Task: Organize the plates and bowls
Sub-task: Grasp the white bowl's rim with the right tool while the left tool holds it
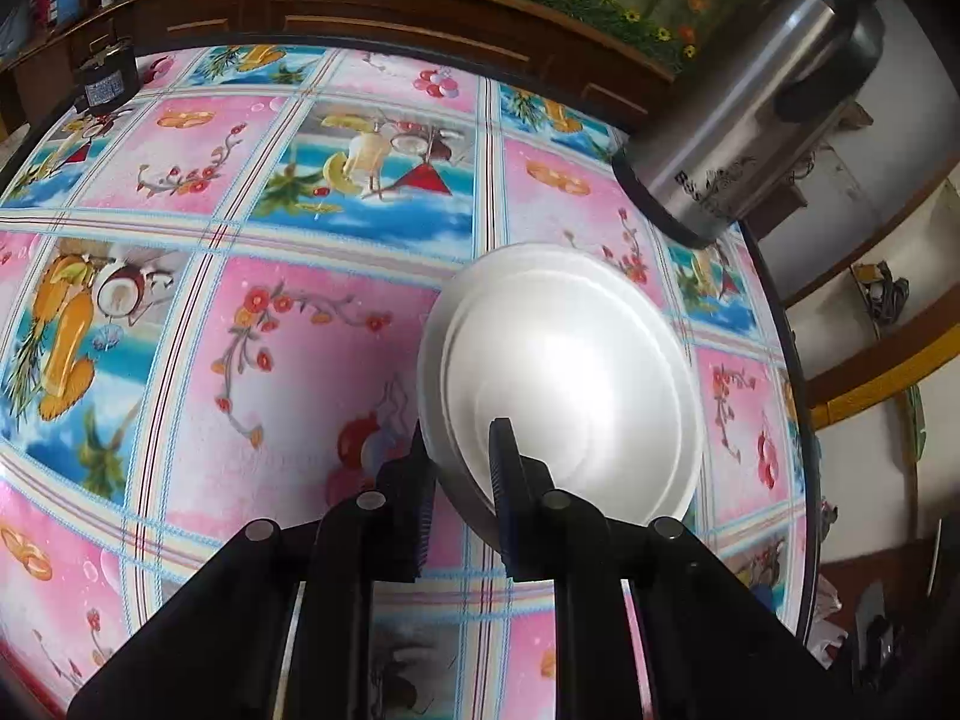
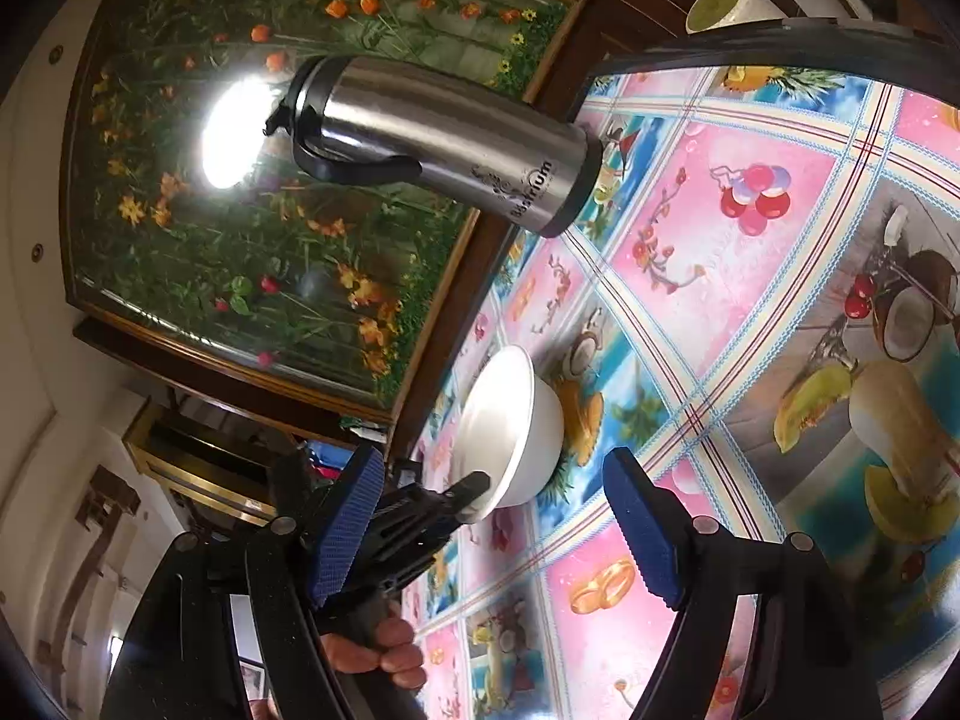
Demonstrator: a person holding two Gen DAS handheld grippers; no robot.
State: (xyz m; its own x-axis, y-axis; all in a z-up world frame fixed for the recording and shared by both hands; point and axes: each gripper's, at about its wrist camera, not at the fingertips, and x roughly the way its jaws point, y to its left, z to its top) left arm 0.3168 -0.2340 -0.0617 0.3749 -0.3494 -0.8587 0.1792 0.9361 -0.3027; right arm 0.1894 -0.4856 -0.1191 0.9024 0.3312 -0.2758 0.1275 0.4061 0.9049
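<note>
Between the blue ribbed pads of the left gripper (image 1: 462, 468) sits the near rim of a white bowl (image 1: 570, 384), the jaws clenched on that rim with one finger outside the wall and the other inside the hollow. From the right wrist view the same left gripper (image 2: 474, 489) shows as a dark tool reaching in from the lower left and pinching the bowl (image 2: 510, 426) at its edge, with a person's hand (image 2: 384, 654) wrapped around its handle below. The right gripper (image 2: 495, 528) hangs with its jaws released and nothing between its pads, the bowl lying beyond them. The bowl rests on a table (image 1: 288, 360) covered in a glossy cloth printed with pink and blue squares of flowers, balloons, rings, coconuts and fruit drinks. Near the table's edge beyond the bowl stands a steel flask (image 2: 444, 138) with a black handle and base; its side bears a floral emblem and lettering that looks like "Bosirium", though the small letters are hard to read.
</note>
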